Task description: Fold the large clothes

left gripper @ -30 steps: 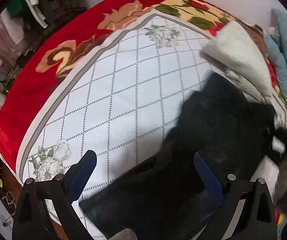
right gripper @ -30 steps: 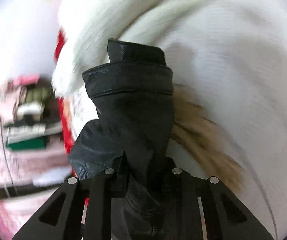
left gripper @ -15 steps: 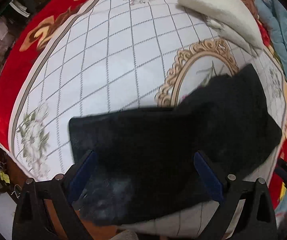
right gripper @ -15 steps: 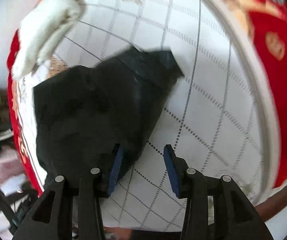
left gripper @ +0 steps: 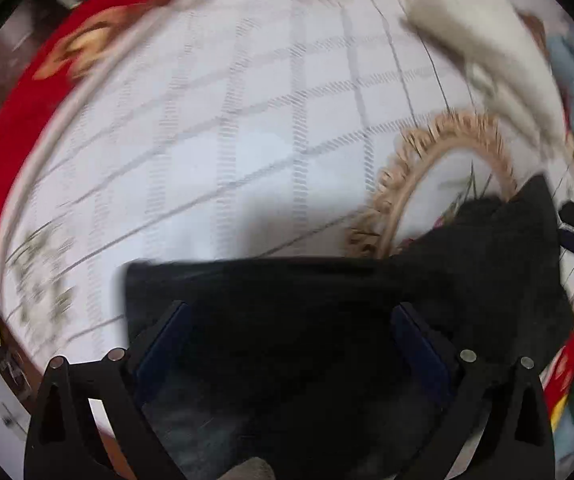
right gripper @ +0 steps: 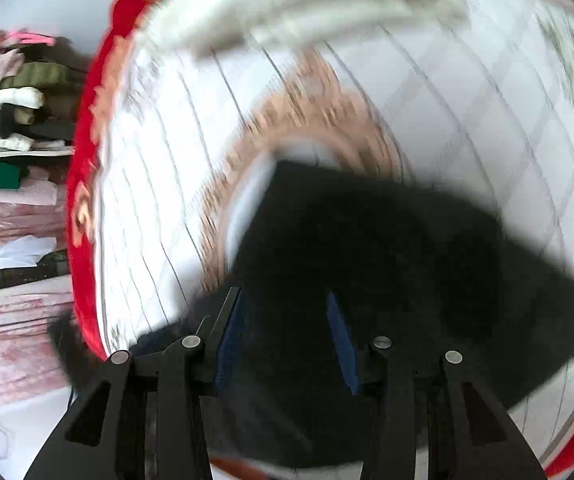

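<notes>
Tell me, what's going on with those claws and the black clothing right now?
Left gripper open, right gripper open. Black garment lying on the bed cover, not held. White folded item beyond it, apart.

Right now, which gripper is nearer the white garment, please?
Right: the right gripper sits farther up the bed toward the white garment; the left gripper hovers at its near edge.

A plain black fabric garment [left gripper: 327, 300] fills the lower frame. Under it, a white bed blanket [left gripper: 247, 128] carries a grey diamond grid, a tan oval scroll frame right of centre, and a red floral border at upper left. A fluffy cream-white folded cloth [left gripper: 483, 36] sits upper right.
</notes>
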{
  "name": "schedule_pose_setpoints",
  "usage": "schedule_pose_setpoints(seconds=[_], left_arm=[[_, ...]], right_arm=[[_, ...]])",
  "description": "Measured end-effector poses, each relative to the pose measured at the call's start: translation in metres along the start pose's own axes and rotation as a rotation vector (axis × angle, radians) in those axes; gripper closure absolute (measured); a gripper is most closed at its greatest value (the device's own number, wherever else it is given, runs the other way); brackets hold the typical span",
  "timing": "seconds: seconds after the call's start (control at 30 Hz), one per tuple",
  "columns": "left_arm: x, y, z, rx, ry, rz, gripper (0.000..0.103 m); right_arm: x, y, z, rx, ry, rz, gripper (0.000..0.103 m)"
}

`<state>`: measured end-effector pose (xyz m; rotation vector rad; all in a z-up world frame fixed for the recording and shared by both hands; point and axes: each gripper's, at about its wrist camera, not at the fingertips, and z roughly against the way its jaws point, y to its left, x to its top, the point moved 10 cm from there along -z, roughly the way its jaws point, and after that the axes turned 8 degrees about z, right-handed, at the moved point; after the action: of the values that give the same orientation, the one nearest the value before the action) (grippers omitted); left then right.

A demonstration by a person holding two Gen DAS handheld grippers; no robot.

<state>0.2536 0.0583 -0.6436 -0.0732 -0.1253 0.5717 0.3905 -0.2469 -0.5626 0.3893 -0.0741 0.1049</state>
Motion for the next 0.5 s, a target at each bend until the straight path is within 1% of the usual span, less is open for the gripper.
schedule_pose_setpoints(seconds=[0.03, 0.07, 0.1, 0.13, 0.2, 0.23, 0.3, 0.4, 0.43, 0.47, 0.5], left_arm=[[0.001, 0.015, 0.013, 0.006, -0.024, 0.033, 0.0], [0.001, 0.033, 0.024, 0.024, -0.045, 0.07, 0.001], [0.0, 0.047, 0.03, 0.038, -0.061, 0.099, 0.001], [-0.001, 0.059, 0.034, 0.051, -0.075, 0.128, 0.001], [-0.005, 0.08, 0.03, 0.074, -0.079, 0.183, 0.001], [-0.009, 0.092, 0.02, 0.078, -0.06, 0.203, 0.002], [-0.007, 0.102, 0.003, 0.067, -0.03, 0.222, 0.003], [-0.005, 0.099, -0.015, 0.001, 0.0, 0.268, 0.003], [-0.003, 0.099, -0.02, -0.012, -0.002, 0.275, 0.003], [0.001, 0.097, -0.022, -0.021, -0.013, 0.264, 0.006], [0.004, 0.096, -0.023, -0.011, -0.026, 0.247, 0.01]], right_arm=[[0.014, -0.002, 0.008, -0.049, -0.03, 0.049, 0.043], [0.022, -0.003, 0.01, -0.074, -0.041, 0.073, 0.033], [0.029, -0.004, 0.012, -0.093, -0.048, 0.106, 0.014], [0.035, -0.005, 0.008, -0.1, -0.03, 0.14, 0.009], [0.048, -0.007, -0.008, -0.113, 0.021, 0.171, 0.009], [0.051, -0.009, -0.018, -0.119, 0.053, 0.186, 0.009], [0.05, -0.011, -0.036, -0.121, 0.101, 0.205, 0.009], [0.045, -0.008, -0.057, -0.105, 0.179, 0.222, 0.009], [0.043, -0.007, -0.06, -0.106, 0.2, 0.227, 0.009], [0.041, -0.006, -0.064, -0.118, 0.215, 0.234, 0.011], [0.04, -0.005, -0.066, -0.128, 0.215, 0.244, 0.017]])
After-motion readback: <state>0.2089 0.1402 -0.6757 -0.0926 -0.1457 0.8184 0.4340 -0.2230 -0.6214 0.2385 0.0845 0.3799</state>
